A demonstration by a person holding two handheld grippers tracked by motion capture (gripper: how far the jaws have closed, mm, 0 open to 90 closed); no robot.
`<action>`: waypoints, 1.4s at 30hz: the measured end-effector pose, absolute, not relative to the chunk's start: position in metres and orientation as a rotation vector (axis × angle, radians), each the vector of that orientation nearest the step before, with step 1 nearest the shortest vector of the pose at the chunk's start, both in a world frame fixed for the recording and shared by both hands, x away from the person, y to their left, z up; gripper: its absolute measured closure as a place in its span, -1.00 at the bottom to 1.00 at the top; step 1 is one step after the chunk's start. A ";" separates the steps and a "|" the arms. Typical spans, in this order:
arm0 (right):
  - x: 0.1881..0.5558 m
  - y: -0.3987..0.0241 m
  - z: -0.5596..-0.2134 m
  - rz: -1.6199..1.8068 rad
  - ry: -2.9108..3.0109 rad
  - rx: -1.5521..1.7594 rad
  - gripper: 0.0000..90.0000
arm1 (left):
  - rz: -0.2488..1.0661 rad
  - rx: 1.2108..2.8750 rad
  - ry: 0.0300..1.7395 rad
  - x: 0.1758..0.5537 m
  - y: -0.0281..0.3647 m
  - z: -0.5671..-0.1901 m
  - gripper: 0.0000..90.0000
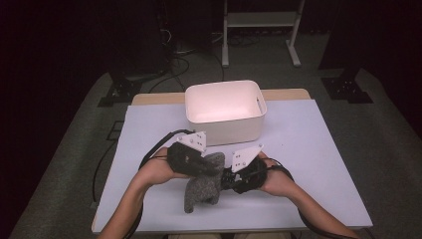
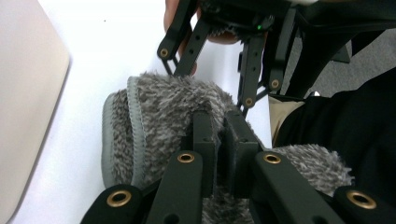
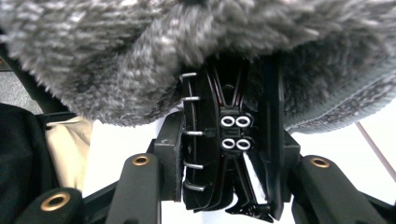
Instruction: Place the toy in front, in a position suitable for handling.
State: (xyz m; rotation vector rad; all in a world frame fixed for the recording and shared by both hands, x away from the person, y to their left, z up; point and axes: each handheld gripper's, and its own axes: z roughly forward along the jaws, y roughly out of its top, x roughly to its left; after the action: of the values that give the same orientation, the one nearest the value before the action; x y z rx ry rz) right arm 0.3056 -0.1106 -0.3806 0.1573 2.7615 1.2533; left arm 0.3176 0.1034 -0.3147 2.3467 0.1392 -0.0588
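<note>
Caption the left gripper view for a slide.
Left gripper pinching a fuzzy grey sock above the white table, right gripper meeting it from the far side.

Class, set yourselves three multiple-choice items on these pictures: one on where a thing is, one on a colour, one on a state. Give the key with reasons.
1. Where is the white bin relative to the two grippers?
A. beyond them on the table
B. between them
C. on the floor

2. What colour is the fuzzy sock?
A. red
B. grey
C. yellow

3. How do the jaws of the left gripper stand?
A. wide open over the bare table
B. shut on the sock
C. shut on the bin's rim

Key: 1 A, the bin sits past both hands; 2 B, its pile is grey; 3 B, the jaws pinch the fuzzy fabric.
</note>
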 end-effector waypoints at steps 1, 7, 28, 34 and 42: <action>0.305 -0.112 -0.380 1.234 2.770 0.161 0.26 | -0.062 2.347 0.140 0.318 0.103 -0.316 0.88; 0.304 -0.117 -0.380 1.199 2.784 0.155 0.26 | -0.087 2.343 0.154 0.319 0.105 -0.325 0.88; 0.302 -0.157 -0.409 1.170 2.838 0.263 0.27 | -0.167 2.398 0.192 0.326 0.089 -0.364 0.87; 0.301 -0.166 -0.420 1.166 2.840 0.300 0.26 | -0.180 2.407 0.181 0.327 0.082 -0.368 0.86; 0.299 -0.177 -0.435 1.182 2.829 0.354 0.24 | -0.169 2.443 0.167 0.326 0.070 -0.373 0.86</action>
State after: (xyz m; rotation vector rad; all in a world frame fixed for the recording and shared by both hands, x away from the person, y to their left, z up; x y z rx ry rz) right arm 0.2990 -0.1771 -0.4350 0.3535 2.8288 1.1819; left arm 0.3263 0.0699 -0.3726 2.4432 0.1670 -0.1687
